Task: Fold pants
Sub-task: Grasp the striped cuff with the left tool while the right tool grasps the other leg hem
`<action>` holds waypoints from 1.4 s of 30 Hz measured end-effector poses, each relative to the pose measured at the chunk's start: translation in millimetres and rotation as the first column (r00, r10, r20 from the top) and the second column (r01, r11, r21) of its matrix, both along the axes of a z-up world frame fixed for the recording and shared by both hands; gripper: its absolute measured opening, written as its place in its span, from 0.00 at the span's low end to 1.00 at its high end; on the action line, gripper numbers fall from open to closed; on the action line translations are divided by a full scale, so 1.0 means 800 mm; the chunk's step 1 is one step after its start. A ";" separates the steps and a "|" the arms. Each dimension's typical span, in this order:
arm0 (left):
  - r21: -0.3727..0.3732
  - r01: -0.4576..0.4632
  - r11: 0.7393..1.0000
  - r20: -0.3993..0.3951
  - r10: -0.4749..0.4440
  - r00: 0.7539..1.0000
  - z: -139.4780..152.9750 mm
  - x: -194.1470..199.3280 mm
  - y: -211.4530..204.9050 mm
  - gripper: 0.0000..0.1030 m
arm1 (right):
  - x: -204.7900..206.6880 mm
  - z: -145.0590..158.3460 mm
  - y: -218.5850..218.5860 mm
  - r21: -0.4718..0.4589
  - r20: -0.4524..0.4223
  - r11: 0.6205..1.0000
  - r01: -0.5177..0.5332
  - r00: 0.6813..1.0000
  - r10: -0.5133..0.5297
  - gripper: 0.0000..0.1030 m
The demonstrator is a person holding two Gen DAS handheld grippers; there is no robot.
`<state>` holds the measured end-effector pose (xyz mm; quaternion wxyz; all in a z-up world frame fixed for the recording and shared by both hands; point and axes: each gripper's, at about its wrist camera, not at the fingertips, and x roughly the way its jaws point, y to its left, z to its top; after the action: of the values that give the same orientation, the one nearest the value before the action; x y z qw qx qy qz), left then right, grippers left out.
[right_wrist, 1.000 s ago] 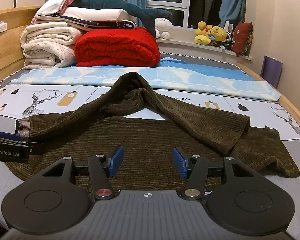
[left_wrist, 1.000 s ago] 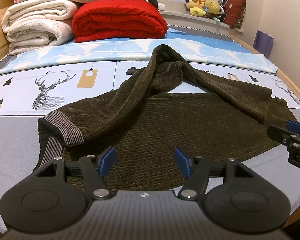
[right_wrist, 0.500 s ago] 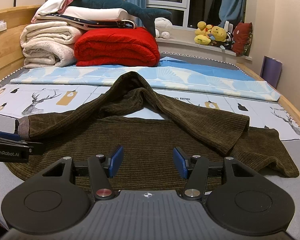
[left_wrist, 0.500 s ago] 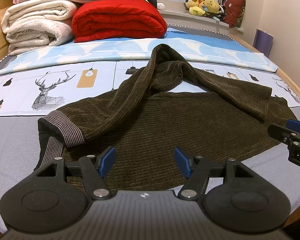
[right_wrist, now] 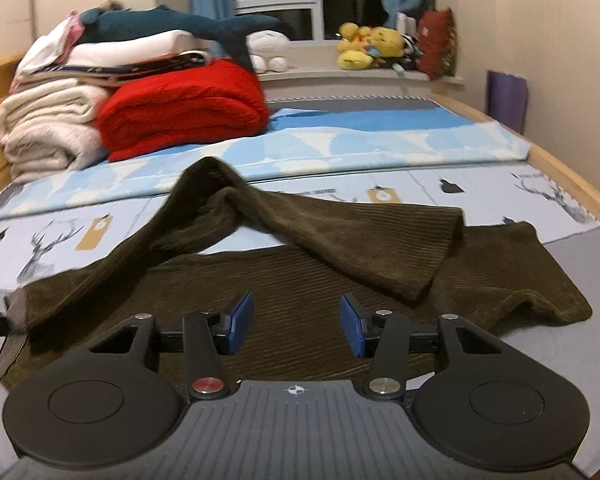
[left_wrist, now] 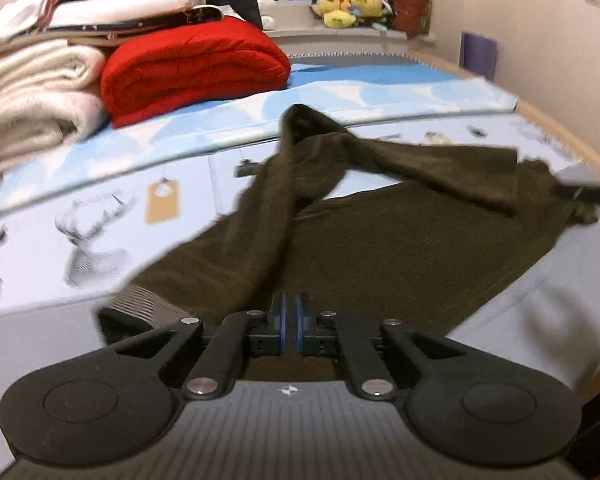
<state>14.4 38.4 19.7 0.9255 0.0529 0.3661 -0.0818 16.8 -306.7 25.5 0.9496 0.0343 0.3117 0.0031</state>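
Now the brown pants (left_wrist: 380, 256) lie spread across the near part of the bed (left_wrist: 540, 320), with one leg folded up toward the far side. The left hand-held gripper (left_wrist: 290, 328) has its blue pads pressed together at the near left edge of the pants; whether cloth sits between them is hard to tell. The right hand-held gripper (right_wrist: 296, 326) has just been closing, but its pads are apart over the pants with nothing pinched. A red blanket (right_wrist: 184, 108) sits far left.
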 end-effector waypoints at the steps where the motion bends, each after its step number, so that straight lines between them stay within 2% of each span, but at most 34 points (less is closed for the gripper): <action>1: 0.016 -0.030 0.999 -0.002 0.030 1.000 -0.005 0.006 0.019 0.06 | 0.006 0.000 -0.012 -0.028 0.000 0.999 0.015 1.000 -0.015 0.48; 3: 0.025 -0.122 0.992 -0.004 0.123 0.992 -0.022 0.015 0.057 0.06 | 0.024 -0.007 -0.043 -0.035 -0.029 0.998 0.054 0.998 -0.055 0.48; 4: 0.020 -0.179 0.984 -0.079 0.180 0.980 -0.040 0.022 0.081 0.06 | 0.033 -0.013 -0.056 -0.037 -0.060 0.997 0.073 0.995 -0.075 0.48; 5: 0.045 -0.245 0.968 -0.166 0.250 0.954 -0.051 0.032 0.104 0.06 | 0.041 -0.020 -0.072 -0.041 -0.086 0.994 0.101 0.991 -0.104 0.49; 7: 0.001 -0.357 0.934 -0.190 0.350 0.917 -0.053 0.040 0.145 0.06 | 0.058 -0.035 -0.105 -0.024 -0.145 0.984 0.174 0.974 -0.175 0.51; 10: -0.007 -0.421 0.907 -0.269 0.404 0.874 -0.069 0.054 0.177 0.07 | 0.077 -0.059 -0.159 0.054 -0.234 0.948 0.313 0.927 -0.293 0.58; 13: -0.001 -0.435 0.901 -0.336 0.409 0.848 -0.083 0.069 0.188 0.23 | 0.091 -0.087 -0.201 0.119 -0.322 0.892 0.436 0.867 -0.381 0.59; 15: 0.003 -0.440 0.898 -0.361 0.412 0.837 -0.094 0.081 0.189 0.50 | 0.101 -0.105 -0.215 0.151 -0.375 0.856 0.494 0.830 -0.413 0.59; 17: 0.010 -0.444 0.896 -0.388 0.413 0.824 -0.110 0.094 0.192 0.57 | 0.107 -0.118 -0.224 0.161 -0.399 0.824 0.543 0.800 -0.449 0.59; 20: 0.020 -0.446 0.895 -0.436 0.409 0.801 -0.129 0.109 0.194 0.60 | 0.119 -0.135 -0.227 0.164 -0.422 0.804 0.572 0.777 -0.467 0.59; 21: 0.018 -0.444 0.896 -0.443 0.405 0.800 -0.134 0.110 0.194 0.66 | 0.123 -0.140 -0.227 0.164 -0.427 0.802 0.574 0.775 -0.467 0.58; 23: 0.003 -0.429 0.903 -0.464 0.381 0.799 -0.146 0.117 0.191 0.68 | 0.126 -0.145 -0.224 0.158 -0.424 0.807 0.568 0.777 -0.464 0.54; 25: 0.025 -0.410 0.912 -0.469 0.373 0.801 -0.152 0.119 0.184 0.70 | 0.126 -0.143 -0.223 0.164 -0.413 0.815 0.556 0.789 -0.455 0.21; 26: 0.037 -0.398 0.917 -0.465 0.368 0.805 -0.154 0.119 0.180 0.70 | 0.126 -0.140 -0.222 0.175 -0.404 0.820 0.545 0.799 -0.445 0.16; 28: 0.040 -0.386 0.922 -0.462 0.360 0.811 -0.155 0.118 0.176 0.65 | 0.124 -0.130 -0.220 0.160 -0.372 0.834 0.528 0.815 -0.445 0.13; 30: 0.043 -0.368 0.929 -0.446 0.347 0.825 -0.150 0.114 0.173 0.45 | 0.117 -0.121 -0.221 0.173 -0.351 0.840 0.513 0.830 -0.435 0.12; 31: 0.056 -0.353 0.934 -0.435 0.341 0.833 -0.146 0.111 0.169 0.40 | 0.113 -0.116 -0.222 0.184 -0.343 0.843 0.506 0.837 -0.427 0.12; 32: 0.069 -0.337 0.939 -0.421 0.333 0.843 -0.141 0.107 0.165 0.27 | 0.111 -0.112 -0.223 0.189 -0.334 0.848 0.494 0.845 -0.418 0.12; 35: 0.103 -0.301 0.948 -0.380 0.317 0.869 -0.125 0.092 0.154 0.16 | 0.097 -0.101 -0.224 0.176 -0.311 0.872 0.457 0.866 -0.392 0.11; 38: 0.088 -0.273 0.958 -0.357 0.286 0.889 -0.109 0.076 0.150 0.14 | 0.084 -0.096 -0.225 0.164 -0.321 0.889 0.428 0.875 -0.363 0.11; 42: 0.078 -0.224 0.971 -0.347 0.237 0.907 -0.094 0.050 0.147 0.13 | 0.065 -0.097 -0.232 0.159 -0.383 0.908 0.388 0.872 -0.305 0.11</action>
<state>54.6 156.3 -55.2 0.8464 0.0104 0.5318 0.0265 69.1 -492.6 -52.1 0.8531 0.2003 0.4614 -0.1382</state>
